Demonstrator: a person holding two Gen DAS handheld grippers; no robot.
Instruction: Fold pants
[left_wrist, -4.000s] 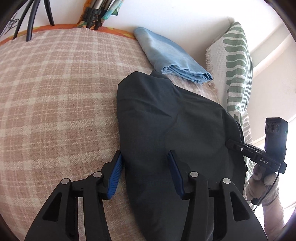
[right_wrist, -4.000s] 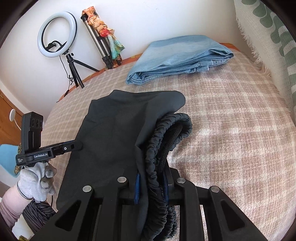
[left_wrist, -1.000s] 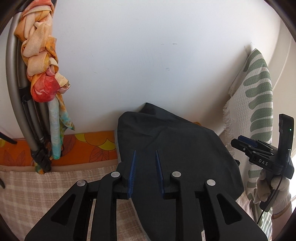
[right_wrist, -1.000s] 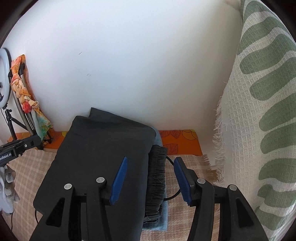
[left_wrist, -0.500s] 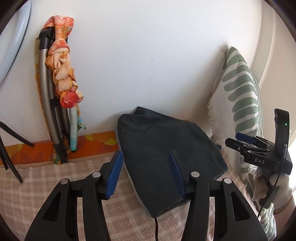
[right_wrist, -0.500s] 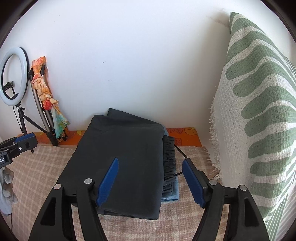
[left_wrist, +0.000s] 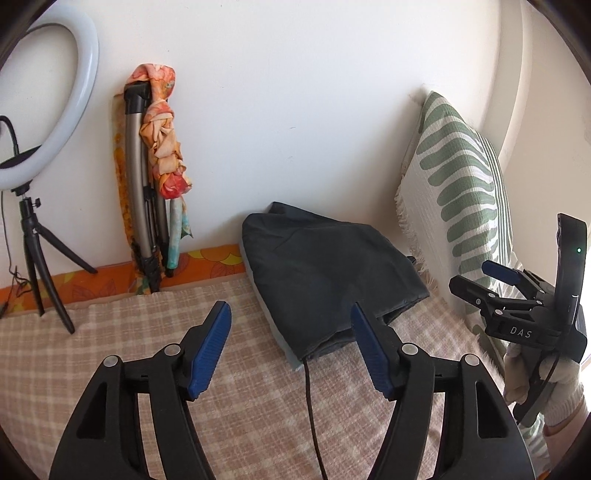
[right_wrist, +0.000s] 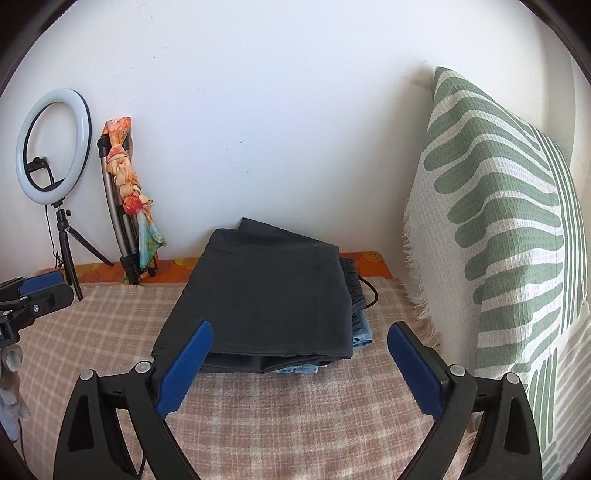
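Observation:
The folded black pants (right_wrist: 266, 288) (left_wrist: 325, 273) lie against the white wall, stacked on folded blue jeans (right_wrist: 360, 330) whose edge peeks out underneath. The elastic waistband (right_wrist: 354, 284) shows on the stack's right side. My left gripper (left_wrist: 290, 332) hovers short of the stack, its jaws opening with nothing between them. My right gripper (right_wrist: 299, 356) also stands back from the stack, its jaws opening wide and empty. The right gripper (left_wrist: 491, 280) shows at the right of the left wrist view, held by a gloved hand (left_wrist: 524, 376).
A pink plaid blanket (right_wrist: 295, 417) covers the bed. A green-and-white patterned pillow (right_wrist: 498, 229) stands at the right. A ring light on a tripod (right_wrist: 55, 147) and a folded stand wrapped in an orange scarf (right_wrist: 129, 192) lean at the wall on the left. A black cable (left_wrist: 312, 406) trails from the stack.
Both grippers let go of the black pants, opened wide and pulled back from the stack, which now lies on the jeans by the wall.

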